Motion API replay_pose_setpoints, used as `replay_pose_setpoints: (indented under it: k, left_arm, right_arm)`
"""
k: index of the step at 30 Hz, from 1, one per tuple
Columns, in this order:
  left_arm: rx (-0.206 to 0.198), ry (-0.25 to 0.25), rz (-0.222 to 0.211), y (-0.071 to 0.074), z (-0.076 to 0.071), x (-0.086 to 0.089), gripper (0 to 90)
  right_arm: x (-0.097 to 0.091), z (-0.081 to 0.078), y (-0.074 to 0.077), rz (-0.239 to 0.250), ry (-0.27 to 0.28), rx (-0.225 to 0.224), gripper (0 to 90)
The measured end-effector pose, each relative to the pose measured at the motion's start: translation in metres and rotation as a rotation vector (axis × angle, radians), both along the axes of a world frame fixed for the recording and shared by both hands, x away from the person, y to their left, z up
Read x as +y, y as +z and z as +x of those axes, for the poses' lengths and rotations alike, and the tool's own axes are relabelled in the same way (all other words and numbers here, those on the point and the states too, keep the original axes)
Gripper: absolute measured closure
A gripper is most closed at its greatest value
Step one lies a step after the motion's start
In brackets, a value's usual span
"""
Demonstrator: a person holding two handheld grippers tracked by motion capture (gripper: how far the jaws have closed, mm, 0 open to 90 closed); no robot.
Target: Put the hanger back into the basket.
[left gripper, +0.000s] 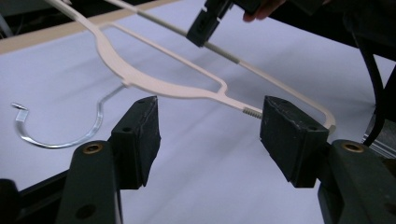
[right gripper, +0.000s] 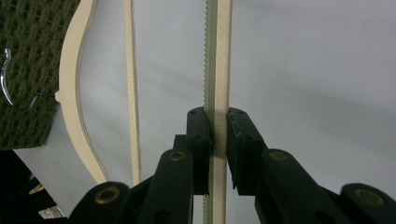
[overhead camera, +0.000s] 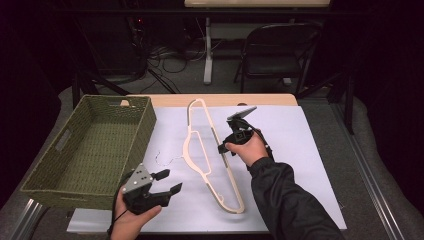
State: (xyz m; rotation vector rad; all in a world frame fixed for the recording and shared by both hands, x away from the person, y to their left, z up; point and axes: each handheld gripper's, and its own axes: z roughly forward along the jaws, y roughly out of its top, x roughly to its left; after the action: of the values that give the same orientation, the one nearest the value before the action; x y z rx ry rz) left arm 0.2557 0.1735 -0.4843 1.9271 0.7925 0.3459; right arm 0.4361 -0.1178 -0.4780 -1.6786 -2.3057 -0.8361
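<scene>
Right of the basket (overhead camera: 90, 150), a cream hanger (overhead camera: 212, 165) with a wire hook lies flat; the right gripper (overhead camera: 223, 148) clamps its bar, the left gripper (overhead camera: 169, 181) gapes empty, angled toward it.

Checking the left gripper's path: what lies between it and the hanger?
Only bare white sheet separates the open left gripper from the hanger, seen in the high view.

We see the hanger (overhead camera: 210, 155) lying across the middle of the sheet (overhead camera: 295, 150) that covers the table (overhead camera: 225, 99), running from the far edge toward us, its hook (overhead camera: 167, 160) pointing left. To its left the basket (overhead camera: 90, 150) sits on the table's left side, overlapping the sheet's edge. The right gripper (overhead camera: 223, 148) sits on the hanger's right bar, and the left gripper (overhead camera: 169, 181) is near us, between basket and hanger. Behind the table stands a chair (overhead camera: 277, 52).
</scene>
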Motion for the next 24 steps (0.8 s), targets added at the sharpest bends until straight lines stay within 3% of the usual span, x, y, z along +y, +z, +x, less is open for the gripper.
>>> replay_pose_setpoints:
  k: [3,4,12,15,18,24]
  left_arm:
    - [0.016,-0.007,0.004,-0.006,0.005,-0.007,37.7]
    - [0.044,-0.004,-0.003,-0.012,0.01,-0.012,37.7]
    - [0.101,0.006,-0.023,-0.022,0.026,-0.024,36.8]
    - [0.114,0.014,-0.006,-0.025,0.032,-0.03,35.9]
    - [0.162,0.029,-0.031,-0.031,0.038,-0.036,34.9]
    - [0.198,0.035,-0.056,-0.038,0.042,-0.043,34.6]
  right_arm:
    - [-0.001,-0.003,0.003,0.015,-0.005,-0.015,79.9]
    - [-0.002,-0.006,0.005,0.025,-0.012,-0.022,79.9]
    - [-0.001,-0.007,0.006,0.044,-0.02,-0.033,79.9]
    - [0.0,-0.006,0.006,0.041,-0.014,-0.028,79.9]
    - [0.002,-0.006,0.005,0.048,-0.01,-0.031,79.9]
    - [0.001,-0.006,0.005,0.069,-0.019,-0.038,79.9]
